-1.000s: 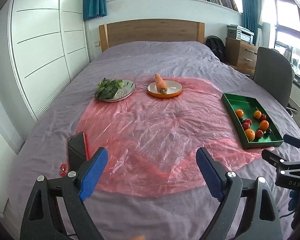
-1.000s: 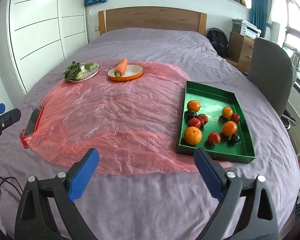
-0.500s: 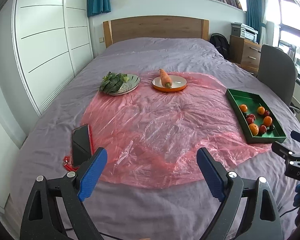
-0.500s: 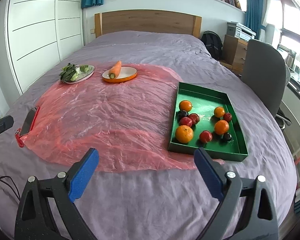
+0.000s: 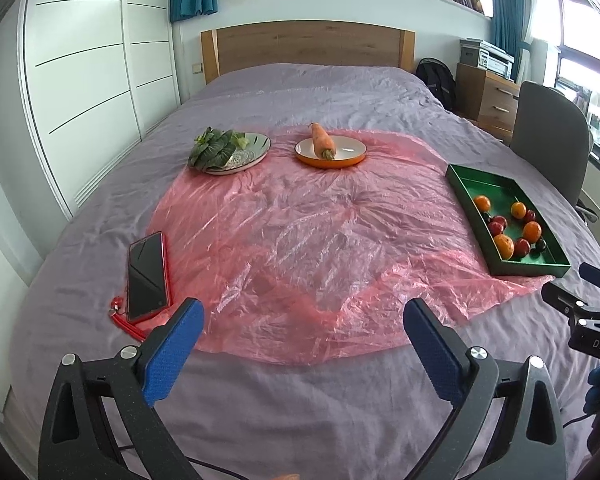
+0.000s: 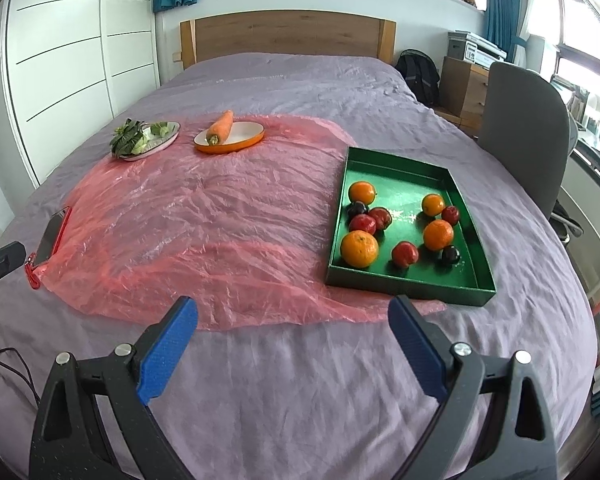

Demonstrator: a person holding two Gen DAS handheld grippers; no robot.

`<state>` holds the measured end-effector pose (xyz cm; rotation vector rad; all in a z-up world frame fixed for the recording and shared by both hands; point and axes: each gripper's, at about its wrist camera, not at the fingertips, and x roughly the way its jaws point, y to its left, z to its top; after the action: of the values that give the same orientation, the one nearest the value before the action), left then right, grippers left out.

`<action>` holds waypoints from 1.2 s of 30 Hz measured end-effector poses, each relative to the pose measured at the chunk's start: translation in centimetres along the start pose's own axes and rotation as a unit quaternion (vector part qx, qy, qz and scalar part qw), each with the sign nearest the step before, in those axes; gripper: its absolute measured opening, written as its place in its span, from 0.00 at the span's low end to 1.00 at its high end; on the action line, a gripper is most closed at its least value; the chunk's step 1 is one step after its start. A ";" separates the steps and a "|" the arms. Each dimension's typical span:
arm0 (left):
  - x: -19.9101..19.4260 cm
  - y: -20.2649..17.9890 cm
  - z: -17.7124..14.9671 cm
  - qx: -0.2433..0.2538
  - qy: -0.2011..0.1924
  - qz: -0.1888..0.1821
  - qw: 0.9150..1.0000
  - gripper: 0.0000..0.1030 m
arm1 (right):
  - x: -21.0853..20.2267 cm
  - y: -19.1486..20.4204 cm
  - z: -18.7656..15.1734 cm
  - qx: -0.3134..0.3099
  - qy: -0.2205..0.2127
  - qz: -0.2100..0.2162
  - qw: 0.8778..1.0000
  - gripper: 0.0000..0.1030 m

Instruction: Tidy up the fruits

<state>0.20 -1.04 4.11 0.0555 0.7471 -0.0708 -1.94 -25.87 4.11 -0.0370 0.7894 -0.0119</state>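
Note:
A green tray (image 6: 440,174) on the right of the bed holds several oranges (image 6: 359,248), red fruits (image 6: 405,253) and dark plums (image 6: 450,255); it also shows in the left wrist view (image 5: 466,192). My right gripper (image 6: 293,326) is open and empty above the bed's near edge, short of the tray. My left gripper (image 5: 303,330) is open and empty over the near edge of the pink plastic sheet (image 5: 300,232). The right gripper's tip also shows at the right edge of the left wrist view (image 5: 580,300).
An orange-rimmed plate (image 5: 346,151) holds a carrot (image 5: 322,145). A white plate (image 5: 246,156) holds leafy greens (image 5: 214,150). A phone (image 5: 147,274) in a red case lies at the sheet's left edge. A grey chair (image 6: 524,128) stands right of the bed.
Both grippers have pulled back toward the foot of the bed, so more of the bed and the phone show. Nothing on the bed moved. Both stay open.

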 end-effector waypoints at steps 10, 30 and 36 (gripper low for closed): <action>0.9 -0.3 -0.6 0.005 0.013 -0.010 1.000 0.95 | 0.4 -0.8 -0.2 0.014 0.002 0.003 1.000 1.00; 1.2 -0.4 -0.6 0.007 0.012 -0.017 1.000 0.95 | 0.3 -2.0 -0.1 0.033 -0.005 0.000 0.999 1.00; 1.1 -0.3 -0.4 0.000 0.012 -0.025 1.000 0.95 | 0.4 -2.4 -0.1 0.034 -0.005 -0.001 0.999 1.00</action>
<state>0.71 -1.38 3.11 0.0367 0.7726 -0.1186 -1.73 -28.25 3.80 0.0268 0.7789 -0.0403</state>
